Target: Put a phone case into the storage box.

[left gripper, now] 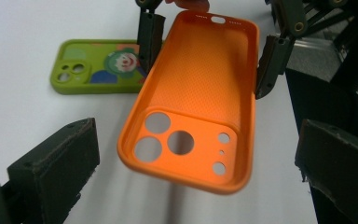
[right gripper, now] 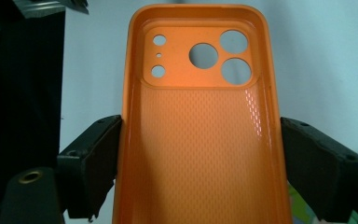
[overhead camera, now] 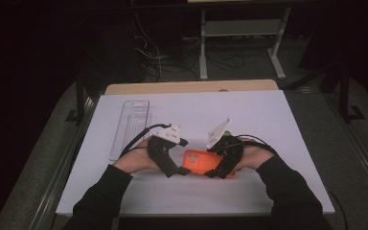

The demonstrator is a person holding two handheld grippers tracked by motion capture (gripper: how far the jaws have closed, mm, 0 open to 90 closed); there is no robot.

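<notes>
Tabletop first: the wide white rectangular table (overhead camera: 268,124) is carrying everything, with a clear plastic oblong tray (overhead camera: 130,128) lying toward its far left, well apart from the hands.

Sleeves in black are coming in from the near edge, and both hands are meeting near the table's middle. The right gripper (overhead camera: 219,168) is clamping the orange soft-plastic phone case (overhead camera: 200,161) across its two long sides; in the right gripper view its black jaws are pressing on the case (right gripper: 200,140) from left and right, the hollow inside facing the camera and the camera-hole end pointing away. The case is being held up off the white surface, its shadow falling below it in the left gripper view.

The left gripper (overhead camera: 176,171) is sitting just beside the case's camera-hole end with its jaws spread wide, wider than the case (left gripper: 196,102), and touching nothing as far as the left gripper view shows.

Smallest item now: a green phone case with a cartoon clown picture (left gripper: 98,72) is lying flat on the table beyond the orange one.
</notes>
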